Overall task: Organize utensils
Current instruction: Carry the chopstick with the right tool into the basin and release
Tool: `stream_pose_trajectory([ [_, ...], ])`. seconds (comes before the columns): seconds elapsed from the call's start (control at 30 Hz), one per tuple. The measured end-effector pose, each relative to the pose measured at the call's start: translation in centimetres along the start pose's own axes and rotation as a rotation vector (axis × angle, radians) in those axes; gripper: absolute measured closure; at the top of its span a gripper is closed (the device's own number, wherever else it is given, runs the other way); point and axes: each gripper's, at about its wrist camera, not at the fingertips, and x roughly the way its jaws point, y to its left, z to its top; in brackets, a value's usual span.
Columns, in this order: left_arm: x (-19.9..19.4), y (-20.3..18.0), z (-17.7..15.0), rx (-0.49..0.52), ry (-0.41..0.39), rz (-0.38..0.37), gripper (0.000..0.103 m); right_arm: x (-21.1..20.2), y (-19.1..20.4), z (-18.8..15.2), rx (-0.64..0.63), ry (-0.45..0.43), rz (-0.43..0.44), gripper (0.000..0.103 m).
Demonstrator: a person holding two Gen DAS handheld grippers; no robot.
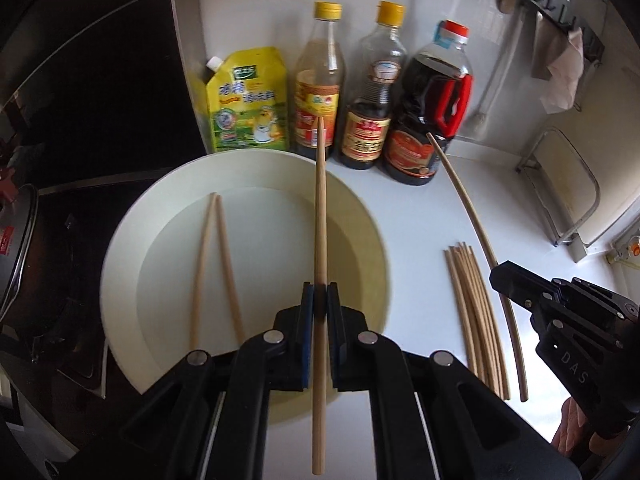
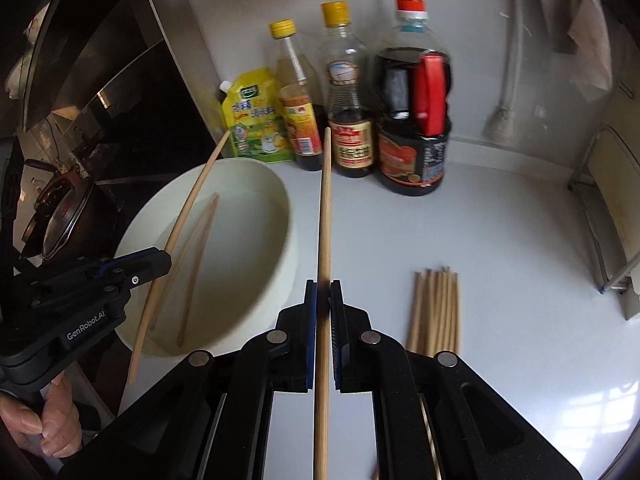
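Pinched between my left gripper's point(image 1: 320, 286) blue pads is one chopstick point(image 1: 320, 220), held near its middle so it runs straight ahead past my fingers and back under the camera. Under it and ahead of my fingers lies a white plate point(image 1: 120, 264); a pair point(image 1: 218, 264) of chopsticks rests on it to the left of my fingers, tips touching at the far end. Beyond the plate stand a yellow pouch point(image 1: 246, 104) and three bottles point(image 1: 374, 92) in a row. To the right of my fingers a bundle point(image 1: 476, 316) of chopsticks lies on the white counter point(image 1: 420, 216), and further right my right gripper point(image 1: 500, 276) hangs above it with its own stick point(image 1: 472, 216). From the right wrist, my right gripper point(image 2: 324, 286) has its pads pressed on that second stick point(image 2: 325, 220), which points ahead toward the bottles point(image 2: 350, 92). Just right of my fingers lies the bundle point(image 2: 436, 312), flat on the counter point(image 2: 500, 240). To the left is the plate point(image 2: 280, 200) with the pair point(image 2: 196, 260) in it, and above its near rim my left gripper point(image 2: 166, 256) clamps its chopstick point(image 2: 188, 216), tilted. A hand point(image 2: 52, 420) grips that handle at the lower left.
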Motion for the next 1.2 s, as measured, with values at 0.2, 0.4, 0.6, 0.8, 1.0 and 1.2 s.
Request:
stream_pose_trajectory([
  [0.2,1.5,5.4,0.3,-0.029,0.023,0.028,0.096,4.3,5.8,2.4,-0.058,0.048,0.049,0.097],
  [0.4,4.2,9.2,0.5,-0.047,0.074,0.037,0.096,8.5,9.4,3.6,-0.067,0.109,0.073,0.097],
  [0.6,7.1,11.0,0.4,-0.049,0.124,0.023,0.096,12.0,10.5,4.0,-0.054,0.174,0.059,0.097],
  [0.8,9.2,11.4,0.4,-0.052,0.165,0.008,0.095,14.4,10.2,3.9,-0.035,0.221,0.04,0.097],
  [1.0,10.0,12.1,0.3,-0.07,0.187,0.005,0.095,14.9,10.1,3.6,-0.032,0.237,0.035,0.096],
  [1.2,9.5,13.0,0.4,-0.101,0.171,0.016,0.08,14.5,9.9,3.7,-0.03,0.227,0.029,0.093],
])
